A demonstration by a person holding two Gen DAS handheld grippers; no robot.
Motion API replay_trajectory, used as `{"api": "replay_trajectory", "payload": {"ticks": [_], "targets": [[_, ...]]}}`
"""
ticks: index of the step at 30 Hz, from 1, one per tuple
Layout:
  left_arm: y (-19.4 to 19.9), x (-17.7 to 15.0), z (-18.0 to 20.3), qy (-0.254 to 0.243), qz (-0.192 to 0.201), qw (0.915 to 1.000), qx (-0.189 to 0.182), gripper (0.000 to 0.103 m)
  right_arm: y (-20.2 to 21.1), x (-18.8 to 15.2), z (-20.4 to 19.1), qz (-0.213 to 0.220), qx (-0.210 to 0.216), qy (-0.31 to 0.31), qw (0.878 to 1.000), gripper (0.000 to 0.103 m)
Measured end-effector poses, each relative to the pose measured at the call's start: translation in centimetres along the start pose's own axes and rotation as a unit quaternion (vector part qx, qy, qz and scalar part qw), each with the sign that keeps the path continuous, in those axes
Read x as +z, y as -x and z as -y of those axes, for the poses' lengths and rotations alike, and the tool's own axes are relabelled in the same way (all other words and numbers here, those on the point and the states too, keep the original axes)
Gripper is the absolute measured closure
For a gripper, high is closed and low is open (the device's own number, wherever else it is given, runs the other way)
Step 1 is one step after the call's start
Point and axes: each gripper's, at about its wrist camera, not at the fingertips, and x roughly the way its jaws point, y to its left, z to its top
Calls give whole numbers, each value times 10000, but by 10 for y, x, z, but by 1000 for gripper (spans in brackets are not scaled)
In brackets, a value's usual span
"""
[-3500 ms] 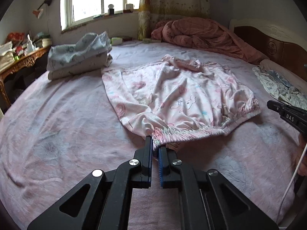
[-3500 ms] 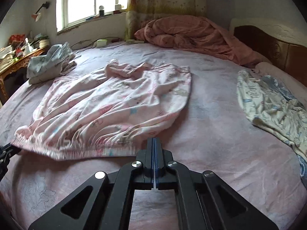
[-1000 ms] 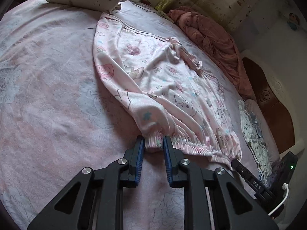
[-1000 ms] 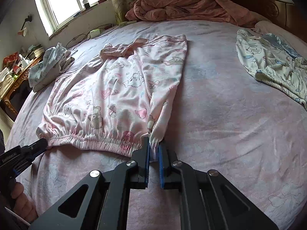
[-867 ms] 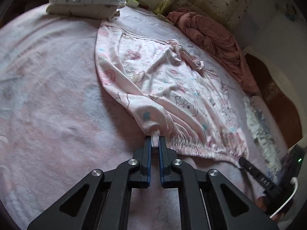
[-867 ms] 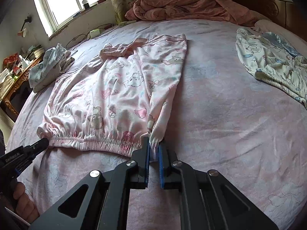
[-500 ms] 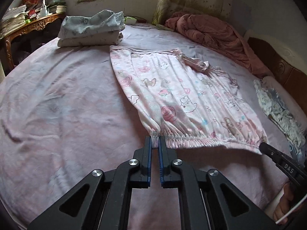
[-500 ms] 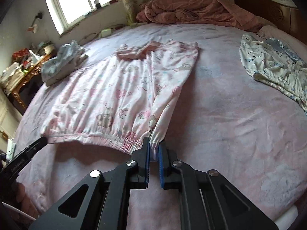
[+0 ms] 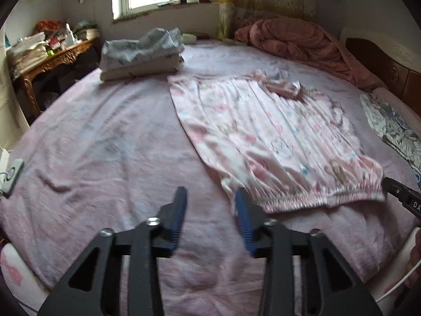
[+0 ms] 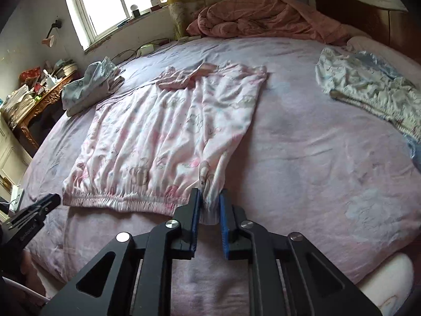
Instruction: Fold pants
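Pants: Well, the pink printed pants (image 9: 273, 142) lie spread flat near the middle of the bed (image 9: 105, 137), elastic waistband along the near edge, legs running towards the far side where one cuff is bunched.
Left tool: The left tool (image 9: 210, 208) hangs over the waistband's left corner, jaws opening and well apart; the cloth lies beside the right finger, nothing gripped.
Right tool: The right tool (image 10: 209, 210) sits at the waistband's right corner, jaws opening, the corner of cloth between the blue pads but loose.
Bed: A folded pale stack (image 9: 142, 52) rests at the far left corner, a rumpled pink quilt (image 10: 260, 15) at the far edge, another patterned garment (image 10: 368, 89) by the right edge.
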Motion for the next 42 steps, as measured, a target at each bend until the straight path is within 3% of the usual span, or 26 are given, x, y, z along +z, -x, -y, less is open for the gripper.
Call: {"api": "replay_trajectory", "payload": {"ticks": [3,5,8,9,10,11,14,17,18,19,21,23,27,32,34,35,36,37,40,42], "targets": [[5,16,-4,-41,279,9995,165,56,3,12,6,202,-383,74,9990,79],[3,31,0,-153,503,9985,176,48,1,25,10,309,-552,110,9979,79],[-8,62,14,-407,652,9970,-99,40,-5,51,18,528,-661,135,9963,76],[-15,74,20,-409,589,9970,-305,37,-9,62,20,539,-630,185,9964,71],[-23,87,24,-349,442,9965,-616,37,-13,76,25,531,-558,231,9968,57],[-34,100,28,-203,233,9948,-972,37,-15,90,29,567,-435,206,9972,50],[-72,138,48,97,-326,9857,-1650,40,-19,132,46,806,-86,-53,9967,48],[-109,171,88,-389,-594,9785,-1936,55,-37,177,64,781,141,-326,9963,47],[-118,178,105,-694,-615,9764,-1950,56,-45,188,67,763,129,-335,9964,47],[-125,184,123,-1083,-603,9731,-1943,56,-57,201,70,737,126,-280,9968,47],[-139,191,154,-1853,-452,9693,-1551,56,-82,220,79,669,-14,-295,9973,47],[-160,197,173,-2286,-581,9626,-1334,56,-109,231,89,538,-66,-412,9977,47],[-203,209,180,-1979,-1190,9637,-1343,59,-158,233,108,140,77,-712,9973,48],[-222,207,189,-1871,-1350,9628,-1407,53,-168,228,109,179,-31,-337,9993,47],[-226,206,194,-1908,-1280,9678,-1026,51,-171,230,107,266,-127,-228,9993,40],[-230,207,199,-1983,-1201,9703,-692,60,-175,231,106,269,-113,-218,9993,39],[-230,207,201,-2072,-1068,9711,-518,98,-178,232,106,255,-98,-236,9993,39],[-233,207,203,-2180,-1025,9696,-428,101,-184,233,107,203,-57,-261,9994,39],[-238,209,207,-2285,-955,9669,-614,103,-199,232,112,16,178,-316,9993,39],[-237,220,211,-2292,-742,9692,-501,103,-207,230,117,-67,314,-394,9987,39]]}}
